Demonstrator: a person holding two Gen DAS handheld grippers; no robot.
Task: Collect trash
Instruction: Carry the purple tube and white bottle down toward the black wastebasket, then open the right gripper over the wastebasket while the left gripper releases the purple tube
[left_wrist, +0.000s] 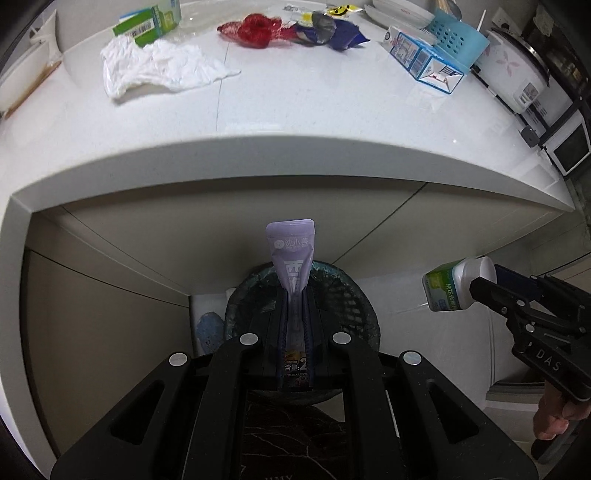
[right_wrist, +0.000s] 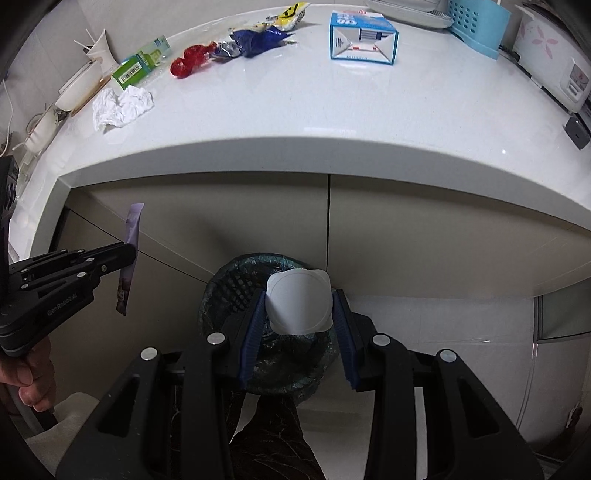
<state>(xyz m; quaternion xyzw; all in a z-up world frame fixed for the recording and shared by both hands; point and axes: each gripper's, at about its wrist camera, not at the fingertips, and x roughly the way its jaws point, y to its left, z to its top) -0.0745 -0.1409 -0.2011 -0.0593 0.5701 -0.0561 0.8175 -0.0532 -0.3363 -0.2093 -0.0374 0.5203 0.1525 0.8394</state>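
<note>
Here left fingers (left_wrist: 295, 314) pinch a purple sachet (left_wrist: 291, 254); right fingers (right_wrist: 299, 314) clasp a white-capped bottle (right_wrist: 298, 301).

Bin (left_wrist: 343, 295) interior hidden behind sachet (left_wrist: 291, 258); bottle (right_wrist: 298, 302) label unseen.

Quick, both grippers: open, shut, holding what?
Left gripper: shut on a flat purple plastic sachet.
Right gripper: shut on a small white-capped green-labelled bottle.

Two claws in play, the left claw (left_wrist: 295, 295) and the right claw (right_wrist: 299, 306), each with one item: one purple sachet (left_wrist: 291, 251), one white-capped bottle (right_wrist: 298, 302). One bin (right_wrist: 229, 284) near. On the table (right_wrist: 295, 122): two cartons, green far left (right_wrist: 129, 72) and blue far right (right_wrist: 364, 37), one white tissue (right_wrist: 122, 105), one red wrapper (right_wrist: 190, 59), one blue wrapper (right_wrist: 258, 40).
</note>
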